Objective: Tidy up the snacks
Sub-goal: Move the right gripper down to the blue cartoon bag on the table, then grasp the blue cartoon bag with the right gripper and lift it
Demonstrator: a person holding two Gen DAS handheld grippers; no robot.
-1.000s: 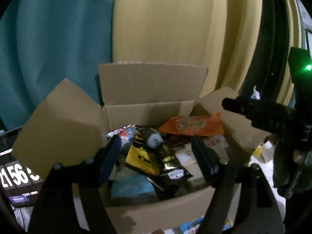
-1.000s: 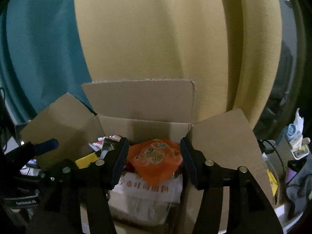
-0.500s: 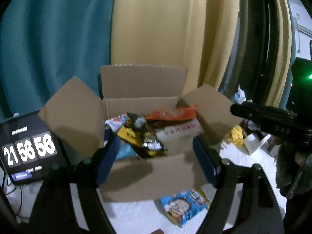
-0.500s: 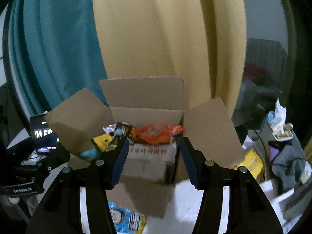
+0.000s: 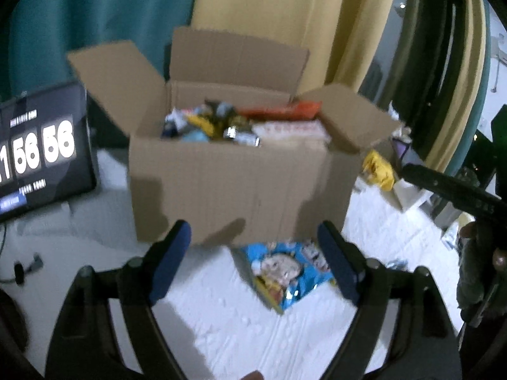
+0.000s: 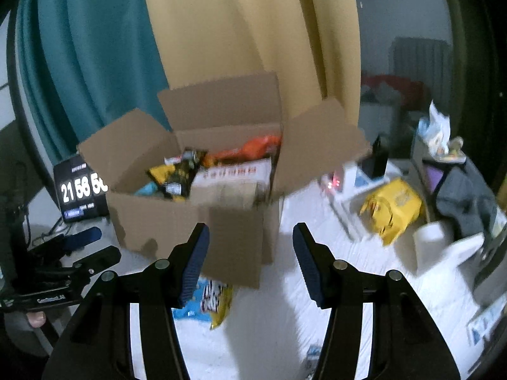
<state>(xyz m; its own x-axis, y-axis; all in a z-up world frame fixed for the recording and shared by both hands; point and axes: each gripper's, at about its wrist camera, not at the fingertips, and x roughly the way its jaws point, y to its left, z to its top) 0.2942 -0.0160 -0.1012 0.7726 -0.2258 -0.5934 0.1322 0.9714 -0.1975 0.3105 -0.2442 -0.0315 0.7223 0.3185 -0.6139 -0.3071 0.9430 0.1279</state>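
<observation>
An open cardboard box [image 5: 234, 183] [image 6: 190, 218] stands on the white surface, filled with snack packs: an orange bag [image 6: 250, 150], a black and yellow bag [image 6: 177, 174] and a white pack with red print [image 5: 288, 128]. In front of the box lies a blue cartoon snack bag [image 5: 285, 272] [image 6: 206, 300]. My left gripper [image 5: 256, 262] hovers just over that bag, its jaws opening, nothing between them. My right gripper [image 6: 250, 259] is open and empty, facing the box's front flap. The left gripper also shows at the left edge of the right wrist view.
A dark screen with white clock digits [image 5: 41, 152] stands left of the box. A yellow bag [image 6: 393, 209], white containers [image 6: 443, 250] and grey cloth [image 6: 465, 196] crowd the right side. Teal and yellow curtains hang behind. A hand [image 5: 481, 253] holds the other gripper at right.
Both grippers have pulled back and down from over the box's contents. The box front and the blue snack bag on the surface have come into view. The left jaws stand wider.
</observation>
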